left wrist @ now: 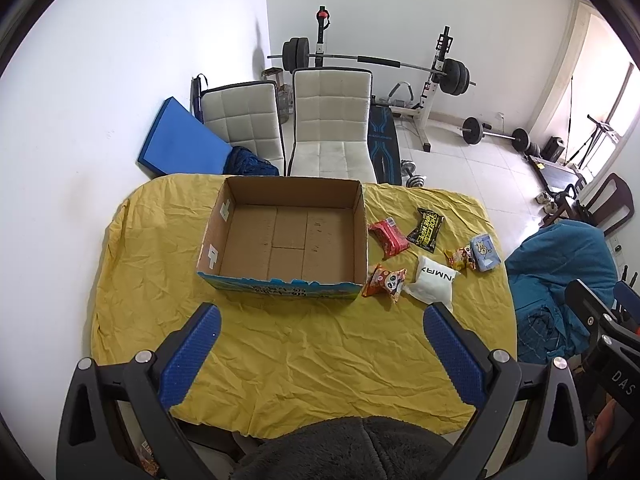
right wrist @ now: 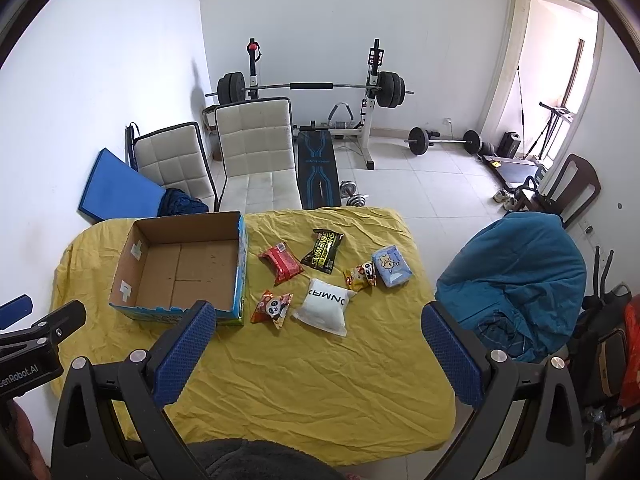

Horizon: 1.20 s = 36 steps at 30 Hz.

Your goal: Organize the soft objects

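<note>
With my left gripper (left wrist: 320,336) hovering, jaws apart, over the yellow surface (left wrist: 280,344), the empty cardboard box (left wrist: 282,236) sits far-centre. From the right gripper (right wrist: 318,336), also spread, I'd approach the white pouch (right wrist: 324,306) squarely, squeezing gently.

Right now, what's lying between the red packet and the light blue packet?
In the right wrist view, the black wipes packet lies between the red packet and light blue packet, with a small panda snack bag slightly nearer.

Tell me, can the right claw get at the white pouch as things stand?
Probably yes. The right claw is open and empty, the white pouch lies just ahead on the yellow cloth, nothing between them.
</note>
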Each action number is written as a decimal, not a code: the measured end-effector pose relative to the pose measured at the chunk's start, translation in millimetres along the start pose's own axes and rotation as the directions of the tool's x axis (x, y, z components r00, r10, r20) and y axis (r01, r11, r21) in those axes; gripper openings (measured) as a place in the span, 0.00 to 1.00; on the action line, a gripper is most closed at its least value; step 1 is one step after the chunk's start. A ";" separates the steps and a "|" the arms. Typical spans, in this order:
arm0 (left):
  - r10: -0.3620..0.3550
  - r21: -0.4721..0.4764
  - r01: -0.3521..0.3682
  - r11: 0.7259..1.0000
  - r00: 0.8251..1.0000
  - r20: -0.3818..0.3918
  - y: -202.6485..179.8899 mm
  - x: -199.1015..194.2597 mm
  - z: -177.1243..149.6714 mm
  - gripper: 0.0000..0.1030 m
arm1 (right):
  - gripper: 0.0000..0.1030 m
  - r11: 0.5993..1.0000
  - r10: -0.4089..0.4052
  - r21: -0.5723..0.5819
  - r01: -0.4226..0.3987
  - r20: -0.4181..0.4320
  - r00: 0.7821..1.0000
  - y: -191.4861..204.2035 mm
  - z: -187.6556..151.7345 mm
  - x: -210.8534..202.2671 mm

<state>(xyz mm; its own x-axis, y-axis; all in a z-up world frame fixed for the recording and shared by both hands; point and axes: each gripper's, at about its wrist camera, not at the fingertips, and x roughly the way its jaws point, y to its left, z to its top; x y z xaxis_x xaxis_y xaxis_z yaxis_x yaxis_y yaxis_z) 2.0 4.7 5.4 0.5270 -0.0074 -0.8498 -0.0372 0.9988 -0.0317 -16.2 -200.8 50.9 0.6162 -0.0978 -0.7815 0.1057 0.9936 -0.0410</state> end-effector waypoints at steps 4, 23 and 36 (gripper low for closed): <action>0.000 -0.002 0.000 1.000 1.000 0.002 1.6 0.2 0.1 1.00 | 1.00 1.000 0.004 0.001 -0.004 -0.002 1.000 -0.8 -0.5 -0.2; -0.002 -0.004 0.002 1.000 1.000 0.002 0.7 0.2 1.3 1.00 | 1.00 1.000 0.013 -0.012 -0.013 -0.001 1.000 5.1 5.8 0.2; 0.000 -0.007 0.000 1.000 1.000 0.009 -1.1 -1.2 5.1 1.00 | 1.00 1.000 0.013 -0.019 -0.013 0.004 1.000 8.2 5.5 0.4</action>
<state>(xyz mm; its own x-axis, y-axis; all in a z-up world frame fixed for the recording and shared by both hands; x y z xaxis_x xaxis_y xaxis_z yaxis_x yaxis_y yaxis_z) 5.7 3.9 9.1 0.5345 -0.0069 -0.8451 -0.0434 0.9984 -0.0356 -10.8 -193.1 53.7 0.6208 -0.0852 -0.7794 0.0829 0.9956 -0.0428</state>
